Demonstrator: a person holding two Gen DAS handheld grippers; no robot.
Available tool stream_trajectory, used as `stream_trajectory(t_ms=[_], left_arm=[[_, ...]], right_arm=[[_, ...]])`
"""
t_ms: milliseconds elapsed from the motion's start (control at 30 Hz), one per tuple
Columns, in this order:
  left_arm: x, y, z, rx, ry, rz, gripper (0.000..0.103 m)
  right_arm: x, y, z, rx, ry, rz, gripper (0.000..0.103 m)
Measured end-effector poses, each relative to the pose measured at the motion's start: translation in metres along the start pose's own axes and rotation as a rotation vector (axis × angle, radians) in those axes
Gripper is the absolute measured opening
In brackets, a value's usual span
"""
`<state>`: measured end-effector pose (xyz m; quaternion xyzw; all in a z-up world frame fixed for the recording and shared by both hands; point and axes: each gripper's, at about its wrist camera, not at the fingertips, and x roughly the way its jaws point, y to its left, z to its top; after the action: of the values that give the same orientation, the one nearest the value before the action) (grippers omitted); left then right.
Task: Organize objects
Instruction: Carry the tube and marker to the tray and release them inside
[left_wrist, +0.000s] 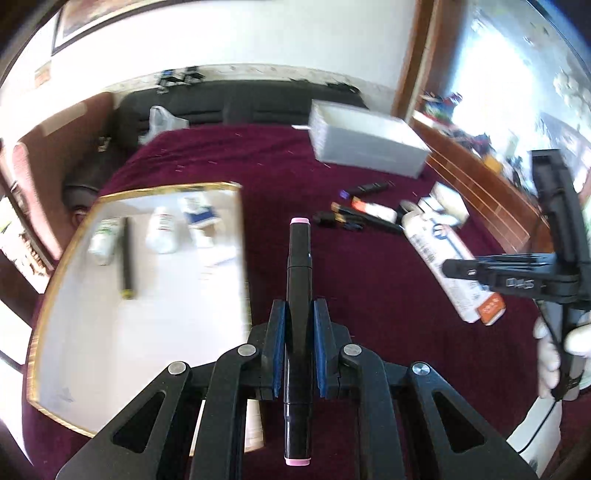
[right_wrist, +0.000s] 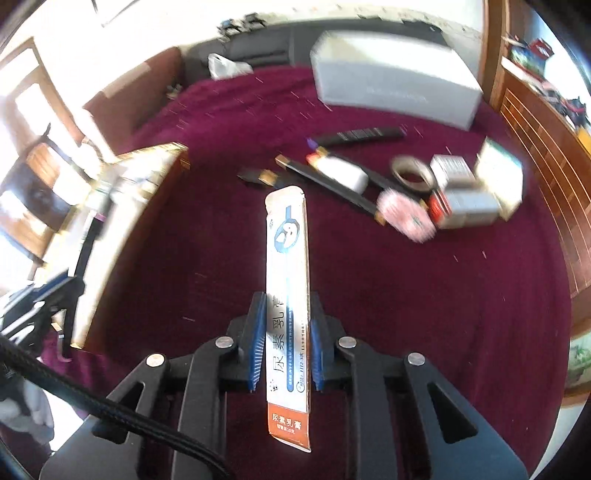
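My left gripper (left_wrist: 300, 314) is shut on a black marker with pink ends (left_wrist: 299, 258), held above the maroon cloth just right of a gold-edged white tray (left_wrist: 110, 332). The tray holds two white bottles (left_wrist: 160, 232), a black marker (left_wrist: 126, 254) and a small box. My right gripper (right_wrist: 286, 306) is shut on a long white ointment box with an orange end (right_wrist: 286, 280), above the cloth. The right gripper also shows in the left wrist view (left_wrist: 465, 271) with that box (left_wrist: 443, 258).
A white open box (right_wrist: 395, 81) stands at the back. Loose markers (right_wrist: 358, 134), a tape roll (right_wrist: 412, 173), a pink round item (right_wrist: 404, 214) and small boxes (right_wrist: 469, 192) lie at the right. A wooden cabinet (right_wrist: 543, 122) borders the right side.
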<state>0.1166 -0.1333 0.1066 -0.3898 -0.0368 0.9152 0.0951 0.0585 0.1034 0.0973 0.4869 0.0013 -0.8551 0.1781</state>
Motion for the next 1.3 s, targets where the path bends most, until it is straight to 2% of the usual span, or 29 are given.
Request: stream_trajectory(t_ms=[167, 300, 400, 533, 700, 867, 1133, 1300], left_arm=[[-0.024, 0.056, 0.007, -0.065, -0.038, 0.083, 0.012], [-0.029, 0.095, 0.019, -0.077, -0.039, 0.181, 0.012], [-0.025, 0.125, 0.030, -0.073, -0.025, 0.247, 0.012], [-0.002, 0.158, 0.043, -0.089, 0.020, 0.278, 0.012], [0.036, 0.180, 0.036, -0.102, 0.102, 0.284, 0.012], [0.067, 0.198, 0.024, -0.124, 0.166, 0.266, 0.012], [0.082, 0.205, 0.017, -0.152, 0.206, 0.246, 0.012], [0.083, 0.206, 0.019, -0.158, 0.205, 0.269, 0.012]], right_arm=[[-0.021, 0.056, 0.028, -0.055, -0.042, 0.130, 0.018], [-0.016, 0.102, 0.054, -0.066, -0.024, 0.267, 0.019], [-0.004, 0.131, 0.077, -0.045, 0.012, 0.374, 0.019], [0.048, 0.159, 0.103, 0.023, 0.093, 0.428, 0.019], [0.118, 0.175, 0.092, 0.117, 0.219, 0.420, 0.019], [0.163, 0.183, 0.077, 0.147, 0.279, 0.374, 0.019], [0.173, 0.193, 0.077, 0.110, 0.260, 0.295, 0.019], [0.172, 0.188, 0.081, 0.086, 0.254, 0.271, 0.019]])
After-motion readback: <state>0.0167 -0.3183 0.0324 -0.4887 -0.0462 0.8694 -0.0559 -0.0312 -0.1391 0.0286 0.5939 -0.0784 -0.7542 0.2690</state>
